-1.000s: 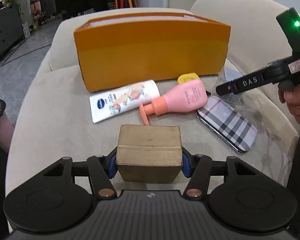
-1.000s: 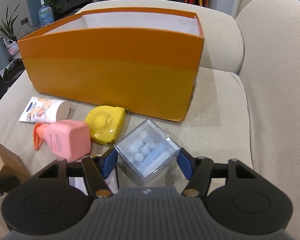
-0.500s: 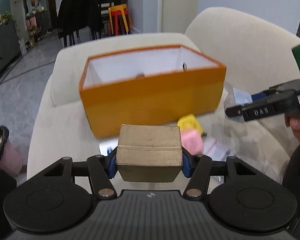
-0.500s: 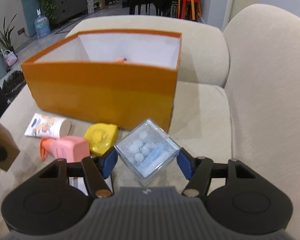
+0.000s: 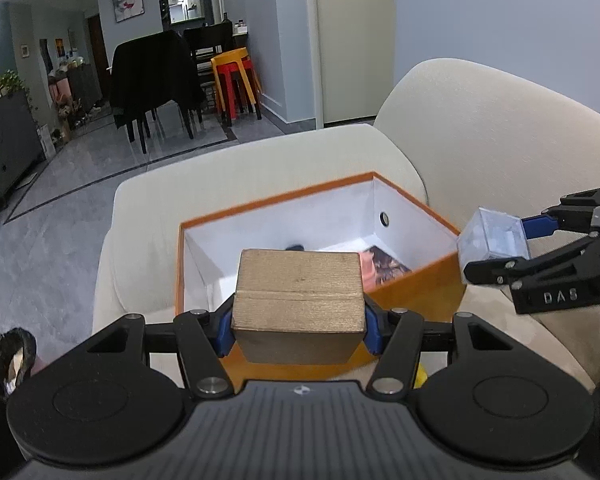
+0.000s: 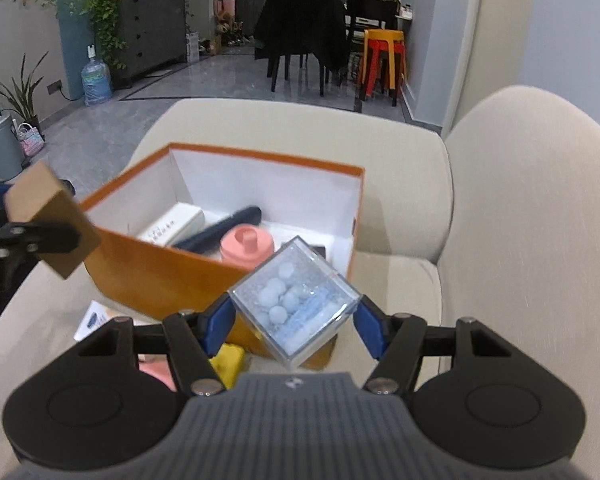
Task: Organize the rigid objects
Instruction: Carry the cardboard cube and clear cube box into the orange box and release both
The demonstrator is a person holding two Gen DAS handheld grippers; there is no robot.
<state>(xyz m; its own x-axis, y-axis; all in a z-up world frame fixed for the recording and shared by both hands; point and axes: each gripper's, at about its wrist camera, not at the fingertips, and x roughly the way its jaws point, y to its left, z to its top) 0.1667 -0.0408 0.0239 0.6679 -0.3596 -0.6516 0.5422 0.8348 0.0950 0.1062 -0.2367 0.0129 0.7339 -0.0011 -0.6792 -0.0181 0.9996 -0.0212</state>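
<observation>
The left gripper (image 5: 299, 326) is clamped on a tan block (image 5: 299, 298), and the right gripper (image 6: 292, 322) pinches a clear cube (image 6: 294, 304) corner-on, so I reckon it could twist loose. Just beyond both, the orange box (image 6: 172, 276) is crowded; a drop might bounce out.

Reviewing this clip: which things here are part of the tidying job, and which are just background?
Part of the job:
- brown cardboard box, in the left gripper
- clear cube of pale balls, in the right gripper
- orange storage box
- yellow tape measure, on the sofa

Background:
- beige sofa
- stacked stools
- water jug
- potted plants
</observation>
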